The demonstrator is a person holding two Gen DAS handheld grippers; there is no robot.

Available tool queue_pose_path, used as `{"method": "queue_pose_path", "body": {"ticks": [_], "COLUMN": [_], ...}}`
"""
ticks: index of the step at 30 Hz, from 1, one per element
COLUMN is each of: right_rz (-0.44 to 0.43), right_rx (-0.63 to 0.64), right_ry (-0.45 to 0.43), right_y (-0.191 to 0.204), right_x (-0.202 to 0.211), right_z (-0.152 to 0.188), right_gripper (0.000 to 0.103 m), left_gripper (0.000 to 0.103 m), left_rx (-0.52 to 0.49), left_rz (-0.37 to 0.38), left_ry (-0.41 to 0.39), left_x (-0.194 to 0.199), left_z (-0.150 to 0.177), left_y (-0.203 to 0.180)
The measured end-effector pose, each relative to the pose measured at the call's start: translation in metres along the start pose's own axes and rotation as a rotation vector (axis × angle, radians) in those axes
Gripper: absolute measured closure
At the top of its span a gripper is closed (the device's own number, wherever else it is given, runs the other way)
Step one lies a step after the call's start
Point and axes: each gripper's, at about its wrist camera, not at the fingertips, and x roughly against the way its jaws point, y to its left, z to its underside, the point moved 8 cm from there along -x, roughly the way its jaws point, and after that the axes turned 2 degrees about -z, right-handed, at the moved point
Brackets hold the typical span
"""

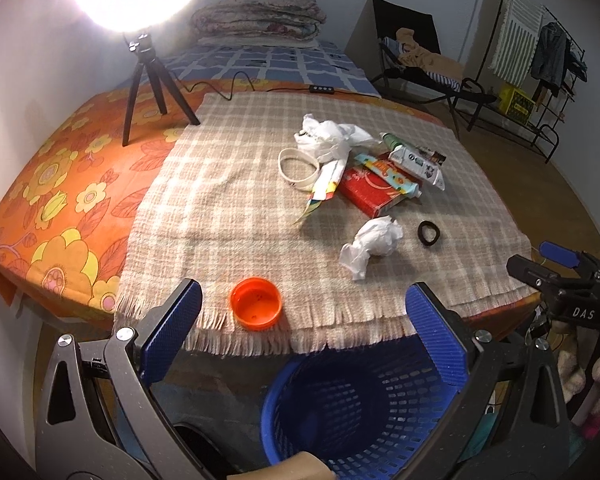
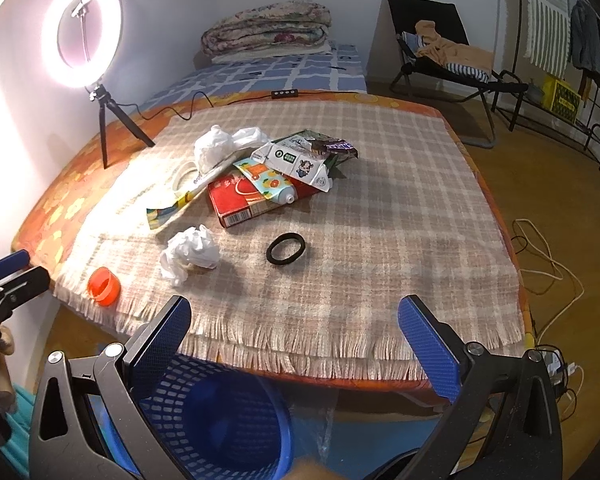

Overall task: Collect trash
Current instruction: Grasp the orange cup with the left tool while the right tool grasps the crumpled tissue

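Trash lies on a plaid cloth: an orange cap, a crumpled tissue, a black ring, a red box, a tube, a white carton, a white plastic bag and a tape roll. A blue basket stands below the table's front edge. My left gripper is open and empty above the basket, near the cap. My right gripper is open and empty at the cloth's fringe.
A ring light on a tripod stands at the far left with its cable. A bed with folded blankets, a chair and a clothes rack stand behind. Cables lie on the floor at right.
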Motion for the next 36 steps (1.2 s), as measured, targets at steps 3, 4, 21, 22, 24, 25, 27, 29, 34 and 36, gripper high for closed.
{"method": "queue_pose_path", "body": {"ticks": [3, 4, 21, 22, 24, 25, 27, 29, 34, 36], "right_rz": [-0.004, 0.007, -0.174, -0.176, -0.198, -0.211, -0.227, -0.238, -0.226, -0.241], "right_rx": [0.025, 0.036, 0.210, 0.228, 0.248, 0.252, 0.255, 0.256, 0.271, 0.266], "right_ry": [-0.032, -0.044, 0.058, 0.060, 0.069, 0.072, 0.075, 0.096, 0.129, 0.138], "right_y": [0.002, 0.002, 0.051, 0.055, 0.066, 0.070, 0.075, 0.078, 0.081, 0.084], "right_x": [-0.001, -0.002, -0.041, -0.045, -0.053, -0.057, -0.065, -0.074, -0.088, -0.092], "right_z": [0.001, 0.002, -0.010, -0.012, -0.016, -0.018, -0.021, -0.022, -0.017, -0.017], "right_gripper": [0.000, 0.000, 0.004, 0.004, 0.005, 0.005, 0.005, 0.005, 0.005, 0.005], "left_gripper": [0.000, 0.000, 0.035, 0.039, 0.041, 0.041, 0.041, 0.041, 0.050, 0.054], "left_rx": [0.014, 0.024, 0.028, 0.024, 0.021, 0.017, 0.011, 0.015, 0.024, 0.024], "left_rz": [0.002, 0.001, 0.022, 0.017, 0.017, 0.016, 0.008, 0.009, 0.002, 0.003], "left_ry": [0.039, 0.058, 0.278, 0.280, 0.288, 0.292, 0.299, 0.305, 0.314, 0.312], "left_x": [-0.009, -0.014, -0.080, -0.082, -0.089, -0.091, -0.096, -0.100, -0.109, -0.110], "left_z": [0.008, 0.011, 0.039, 0.038, 0.036, 0.036, 0.036, 0.036, 0.035, 0.032], "left_y": [0.011, 0.016, 0.035, 0.035, 0.035, 0.035, 0.035, 0.035, 0.039, 0.039]}}
